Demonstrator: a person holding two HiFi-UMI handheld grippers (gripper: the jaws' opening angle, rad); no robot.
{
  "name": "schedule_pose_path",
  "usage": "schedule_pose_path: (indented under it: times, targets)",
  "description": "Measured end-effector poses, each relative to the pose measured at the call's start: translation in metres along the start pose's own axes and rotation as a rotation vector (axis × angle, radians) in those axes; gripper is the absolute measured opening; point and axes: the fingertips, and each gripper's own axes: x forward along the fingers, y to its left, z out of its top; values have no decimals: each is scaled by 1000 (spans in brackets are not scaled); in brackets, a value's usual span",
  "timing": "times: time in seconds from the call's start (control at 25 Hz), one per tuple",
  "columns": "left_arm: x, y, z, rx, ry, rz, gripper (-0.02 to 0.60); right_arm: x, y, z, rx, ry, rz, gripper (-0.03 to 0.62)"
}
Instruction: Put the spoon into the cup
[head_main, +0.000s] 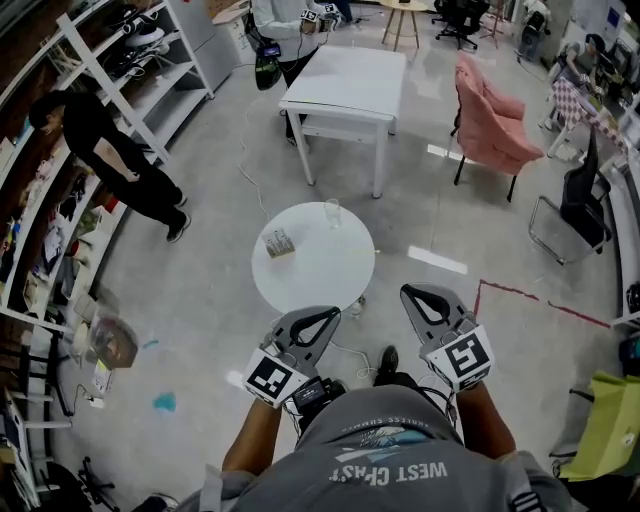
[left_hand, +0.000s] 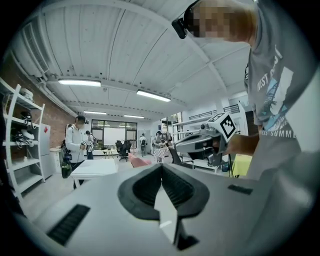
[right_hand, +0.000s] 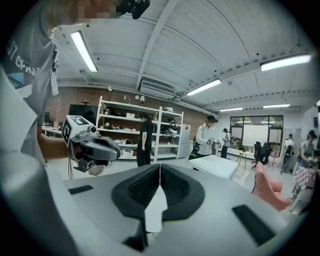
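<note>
Grey workroom floor (head_main: 200, 300) all round, with one round white counter (head_main: 330, 285) just ahead of both sets of tips.

Left hand-held gripper (head_main: 322, 320): shut, pads pressed together, nothing between. Right hand-held gripper (head_main: 425, 305): likewise closed and empty. Both low at the near edge of the counter, left tips over the rim, right tips just off it on the right side.

Ahead of the left hand-held gripper and a little to its left, on the counter: one small pale-and-dark thing, taken for the spoon (head_main: 279, 243), perhaps resting on or in some holder. Too small to tell for sure. Long axis not readable with any confidence.

Farther ahead, almost straight along the left hand-held gripper's line and near the counter's far edge: one clear cup (head_main: 332, 213), upright, near the spoon but apart from it, nothing visible inside.

Nearer to both, by judgement: the left. From the right, a reach across and leftward over the counter.

Counted: two hand-held grippers, one counter, one spoon, one cup. Task judged not begun; spoon to be gripped first.

Well beyond the cup: one square white table (head_main: 350, 80), one pink chair (head_main: 490, 115), shelving (head_main: 120, 60) far to the left, one person (head_main: 110, 150) beside it, another (head_main: 285, 30) at the table.
</note>
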Motion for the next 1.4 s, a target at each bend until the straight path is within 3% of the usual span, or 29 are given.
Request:
schedule_pose_path:
  times: [0.4, 0.84, 1.12, 1.4]
  targets:
    - [54, 24, 8, -3, 45, 112, 8, 36, -55, 5, 23, -13, 140, 3]
    - [71, 45, 3, -39, 89, 242, 8, 64, -77, 0, 54, -25, 255, 5]
    - [70, 65, -12, -63, 84, 214, 8, 83, -76, -11, 63, 1, 226, 3]
    - [70, 90, -35, -81, 76, 84, 8, 99, -70, -7, 69, 44, 124, 3]
